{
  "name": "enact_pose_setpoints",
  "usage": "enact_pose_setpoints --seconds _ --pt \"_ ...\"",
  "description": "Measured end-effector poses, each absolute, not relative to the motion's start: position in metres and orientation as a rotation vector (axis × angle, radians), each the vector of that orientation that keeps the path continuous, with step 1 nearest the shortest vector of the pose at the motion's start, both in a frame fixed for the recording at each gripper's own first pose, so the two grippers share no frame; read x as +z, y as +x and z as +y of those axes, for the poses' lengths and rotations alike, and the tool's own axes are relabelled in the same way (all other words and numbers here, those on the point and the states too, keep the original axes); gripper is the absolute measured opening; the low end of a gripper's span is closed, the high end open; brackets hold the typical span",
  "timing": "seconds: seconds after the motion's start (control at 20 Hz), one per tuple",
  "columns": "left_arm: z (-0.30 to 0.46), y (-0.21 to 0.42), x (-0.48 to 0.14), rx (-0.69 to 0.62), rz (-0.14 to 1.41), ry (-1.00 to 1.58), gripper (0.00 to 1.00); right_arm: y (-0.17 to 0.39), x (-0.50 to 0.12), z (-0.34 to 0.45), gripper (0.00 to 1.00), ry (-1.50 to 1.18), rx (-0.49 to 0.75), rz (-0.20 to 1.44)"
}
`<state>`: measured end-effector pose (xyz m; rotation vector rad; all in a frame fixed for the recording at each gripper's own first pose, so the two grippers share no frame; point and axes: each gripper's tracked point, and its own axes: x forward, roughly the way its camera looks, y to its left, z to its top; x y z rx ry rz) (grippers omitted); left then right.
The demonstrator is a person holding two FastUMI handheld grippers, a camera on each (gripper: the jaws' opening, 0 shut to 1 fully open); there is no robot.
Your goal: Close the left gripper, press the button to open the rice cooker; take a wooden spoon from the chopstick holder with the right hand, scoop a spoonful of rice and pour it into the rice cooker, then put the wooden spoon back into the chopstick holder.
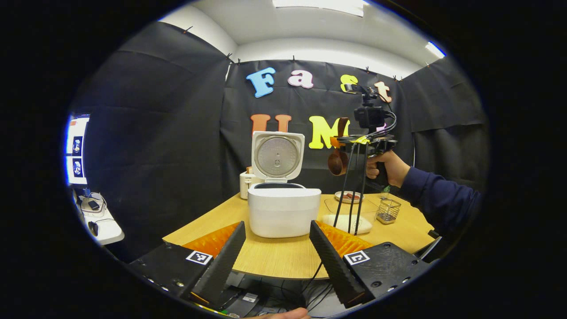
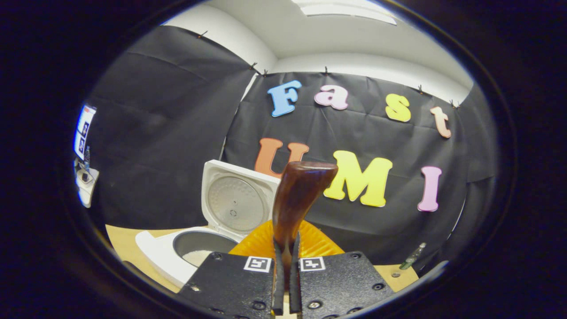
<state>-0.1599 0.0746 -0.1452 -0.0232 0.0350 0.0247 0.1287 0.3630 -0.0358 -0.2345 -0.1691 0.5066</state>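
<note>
We hold the wooden spoon (image 2: 297, 195) clenched in the right tool (image 2: 286, 283), raised beside the open rice cooker (image 1: 283, 208) — left tool (image 1: 277, 252) released. Next, we judge, return it to the chopstick holder (image 1: 389, 211).

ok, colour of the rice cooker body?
White; the rice cooker shows best in the left gripper view, lid up.
</note>
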Motion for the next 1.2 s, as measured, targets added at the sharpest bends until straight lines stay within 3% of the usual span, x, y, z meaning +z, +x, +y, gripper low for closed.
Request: enact_pose_setpoints --seconds 0.55,1.2 --pt "0.038 -0.12 -0.121 0.034 0.008 -0.03 0.93 0.146 -0.062 0.188 0.14 -0.067 0.366 -0.024" --pt "0.022 -0.047 -0.097 0.044 -0.02 -0.033 0.93 0.222 -0.133 0.088 0.16 0.039 0.229 0.058"
